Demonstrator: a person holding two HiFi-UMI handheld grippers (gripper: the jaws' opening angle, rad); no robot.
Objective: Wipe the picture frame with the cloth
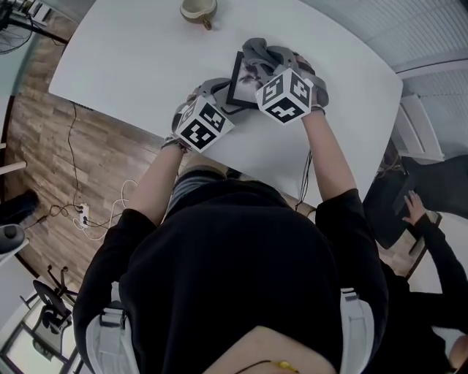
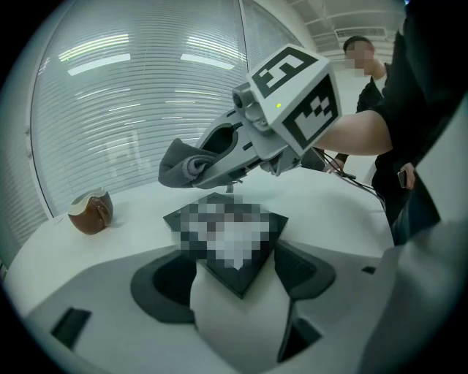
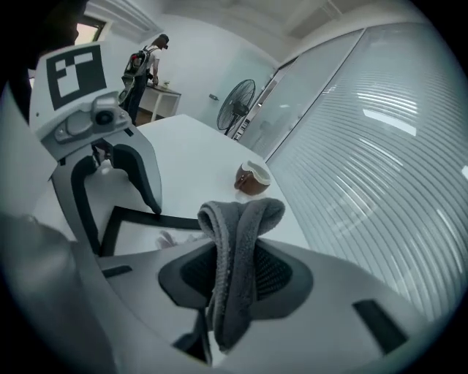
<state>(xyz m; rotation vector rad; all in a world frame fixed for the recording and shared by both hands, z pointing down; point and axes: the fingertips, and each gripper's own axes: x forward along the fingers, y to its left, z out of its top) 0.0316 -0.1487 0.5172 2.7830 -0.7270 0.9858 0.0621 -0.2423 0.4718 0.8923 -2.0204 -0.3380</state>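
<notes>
The right gripper's (image 3: 234, 274) fingers are pressed together on a fold of the grey cloth (image 3: 238, 219), which bunches up past the tips in a thick wad. The left gripper's (image 2: 235, 281) fingers stand wide with the near corner of the picture frame (image 3: 146, 232) between them. They appear to bear on the two edges that meet at that corner, pinning the frame rather than lifting it. The frame lies flat on the white surface (image 1: 131, 66), close to the person's edge of it. From the left gripper view the cloth wad hangs just above the far part of the frame, with a gap showing, so the wipe seems about to land or to be between strokes.

To do this stroke well, the wad should probably come down so that its broad folded face, not the finger tips, meets the glass. Each pass would best run towards or along the held corner, so the left grip takes the push and the frame does not skid. Light pressure is likely enough, since the frame is steadied at only one corner and a hard drag across the far side could pivot it. A brown cup (image 1: 197, 9) stands well apart at the far edge, out of the sweep.
</notes>
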